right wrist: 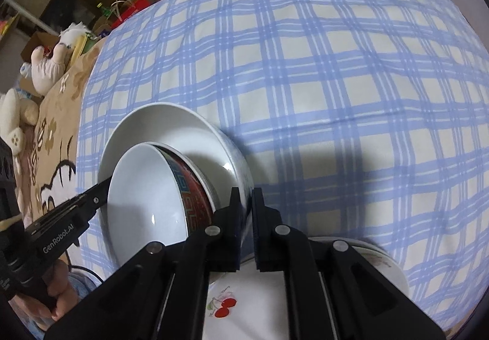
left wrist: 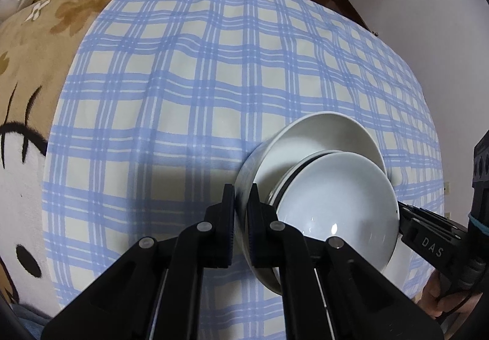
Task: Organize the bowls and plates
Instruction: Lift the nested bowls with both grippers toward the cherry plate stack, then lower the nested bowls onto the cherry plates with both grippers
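In the left wrist view, the left gripper (left wrist: 241,196) sits at the lower centre of the frame, its two black fingers clenched on the near wall of a large white bowl (left wrist: 321,132), one finger outside the rim and one inside. The bowl lies to the right of centre on a blue-and-white checked cloth (left wrist: 183,64) and appears tilted. Nested inside it is a smaller bowl (left wrist: 336,202), tipped on its side so that its pale interior faces the camera. At the right edge of the frame the right gripper (left wrist: 400,211) reaches in from the side and meets the far rim of the large bowl; its tips are hidden behind the smaller bowl.

In the right wrist view, the right gripper (right wrist: 246,196) stands at the lower centre, pinched tight on the wall of the large white bowl (right wrist: 171,123), which fills the left middle of the frame. The smaller bowl (right wrist: 146,187) leans inside it, showing a red and blue patterned outside. The left gripper (right wrist: 102,190) enters from the lower left and grips the opposite rim. Directly under the right gripper's fingers, at the bottom of the frame, lies a white plate (right wrist: 244,309) printed with red cherries. A tan blanket (right wrist: 52,138) covers the left edge.
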Demonstrator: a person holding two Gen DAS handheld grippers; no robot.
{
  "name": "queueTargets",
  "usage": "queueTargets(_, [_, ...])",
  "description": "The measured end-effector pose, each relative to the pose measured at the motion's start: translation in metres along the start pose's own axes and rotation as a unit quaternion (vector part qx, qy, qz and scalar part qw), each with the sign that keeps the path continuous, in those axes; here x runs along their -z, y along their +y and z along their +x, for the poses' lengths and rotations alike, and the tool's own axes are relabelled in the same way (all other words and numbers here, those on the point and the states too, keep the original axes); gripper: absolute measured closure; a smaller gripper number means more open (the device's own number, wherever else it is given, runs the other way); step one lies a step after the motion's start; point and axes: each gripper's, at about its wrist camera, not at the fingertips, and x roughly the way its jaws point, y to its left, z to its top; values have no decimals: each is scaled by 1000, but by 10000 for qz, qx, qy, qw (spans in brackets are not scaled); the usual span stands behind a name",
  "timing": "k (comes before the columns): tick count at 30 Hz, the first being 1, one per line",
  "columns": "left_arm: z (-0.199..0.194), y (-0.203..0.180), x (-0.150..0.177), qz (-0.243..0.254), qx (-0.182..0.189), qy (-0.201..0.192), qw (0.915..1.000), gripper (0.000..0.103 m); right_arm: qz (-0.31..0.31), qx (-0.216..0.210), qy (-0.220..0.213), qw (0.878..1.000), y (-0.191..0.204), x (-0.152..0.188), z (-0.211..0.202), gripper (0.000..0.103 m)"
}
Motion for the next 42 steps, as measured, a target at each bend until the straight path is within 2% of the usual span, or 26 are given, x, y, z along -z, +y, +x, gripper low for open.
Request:
queueTargets(5, [-9,10,3,-463,360,18,9983,94,31,46,-273,9996,2,6,-9,96])
queueTargets(10, [-14,6,4,-453,123,51,9989,96,0,8,-255,9997,7,3,-16,95])
queueTargets(15, [-19,7,4,-647,314,137,9973,95,-44,92,-320,9994,9,0,-26,95])
queueTargets(21, [-25,4,5,-761,348,188,9963,95,-169,160,-341,9991,12,-2,-40,95])
queueTargets(35, [-62,-5,15,-619,392,48,9973,94,-56,-52,-527,9986,1,12,-79,95])
queueTargets(42, [-76,-35,30,-391,420,22,9984,94,121,14,-703,9974,-24,33,-108,95])
